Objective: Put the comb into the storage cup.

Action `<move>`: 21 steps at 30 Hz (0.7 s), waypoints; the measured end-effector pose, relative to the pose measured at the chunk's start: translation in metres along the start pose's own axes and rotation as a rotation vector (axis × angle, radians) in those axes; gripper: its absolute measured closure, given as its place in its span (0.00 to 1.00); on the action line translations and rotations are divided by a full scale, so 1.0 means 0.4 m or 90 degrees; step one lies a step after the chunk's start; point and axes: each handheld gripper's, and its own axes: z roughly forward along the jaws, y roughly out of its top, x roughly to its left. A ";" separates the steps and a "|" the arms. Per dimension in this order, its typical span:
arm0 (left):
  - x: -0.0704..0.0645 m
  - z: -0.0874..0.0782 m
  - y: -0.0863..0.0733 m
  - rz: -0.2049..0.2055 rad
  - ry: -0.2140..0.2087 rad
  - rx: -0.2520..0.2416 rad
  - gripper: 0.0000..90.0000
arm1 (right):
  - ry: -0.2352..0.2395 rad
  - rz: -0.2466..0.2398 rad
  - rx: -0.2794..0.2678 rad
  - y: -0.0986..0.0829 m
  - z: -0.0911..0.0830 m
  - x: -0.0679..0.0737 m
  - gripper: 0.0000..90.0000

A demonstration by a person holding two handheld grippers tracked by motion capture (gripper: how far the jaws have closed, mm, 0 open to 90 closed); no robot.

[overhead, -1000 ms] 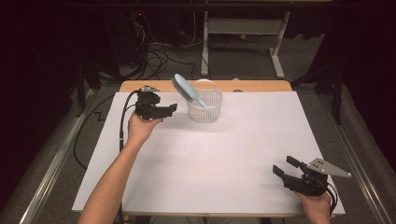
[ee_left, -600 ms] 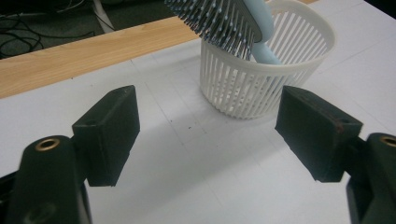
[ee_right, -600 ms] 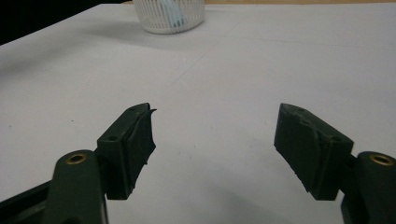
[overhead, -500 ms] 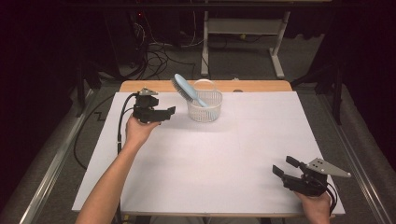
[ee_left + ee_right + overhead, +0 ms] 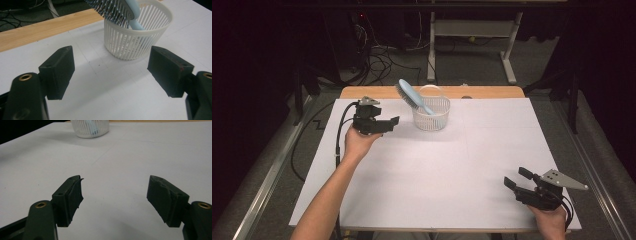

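My left gripper [image 5: 393, 120] hung empty near the table's far edge, jaws wide, just beside the basket [image 5: 431, 114] holding the brush [image 5: 411, 94]. I judged I was approaching; next I'd close on the brush. My right gripper [image 5: 518, 178] rested agape near the right corner.

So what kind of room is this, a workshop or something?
Probably a lab or recording setup, not a home: a wooden table under white paper, tangled black cables on the floor, and two hand-held black grippers, left and right.
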 end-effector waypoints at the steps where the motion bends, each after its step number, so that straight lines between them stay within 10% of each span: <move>1: 0.001 -0.001 -0.002 0.000 0.000 0.000 0.23 | 0.000 0.000 0.000 0.000 0.000 0.000 0.32; 21: -0.001 -0.025 -0.041 0.004 0.000 0.000 0.23 | -0.001 -0.004 0.000 0.001 0.001 0.003 0.32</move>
